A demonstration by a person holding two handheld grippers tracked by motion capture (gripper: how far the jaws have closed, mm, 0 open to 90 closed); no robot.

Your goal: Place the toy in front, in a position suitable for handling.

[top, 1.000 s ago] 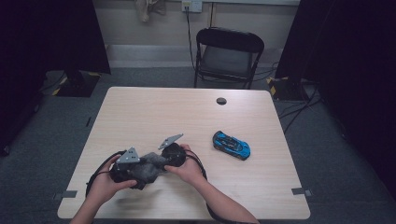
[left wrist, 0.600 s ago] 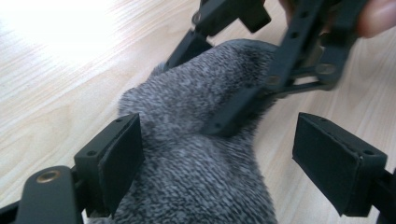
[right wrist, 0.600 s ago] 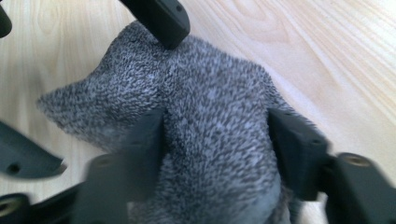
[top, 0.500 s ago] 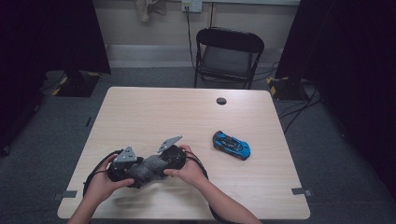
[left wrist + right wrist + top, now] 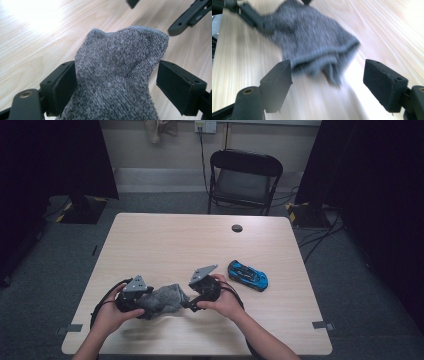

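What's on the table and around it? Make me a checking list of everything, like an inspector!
Surface: pale wooden table, no spills seen.
Job's things: grey sock near the front edge.
Clutter: blue toy car to the right; small dark disc near the far edge.
Grippers: left claw closed on the sock; right claw open, its jaws have just been opening, sock ahead of them, not pinched.
Cables: black cable looping by the left hand.
Surroundings: black folding chair behind the table; grey carpet.

This looks like a lab or studio set up for recording. A light wooden table [image 5: 200, 240] stands alone on grey carpet [image 5: 65, 250], hemmed by black curtains [image 5: 370, 185]. Beyond its far edge sit a black folding chair [image 5: 244, 180], floor cables [image 5: 320, 227] and a wall socket [image 5: 205, 125].
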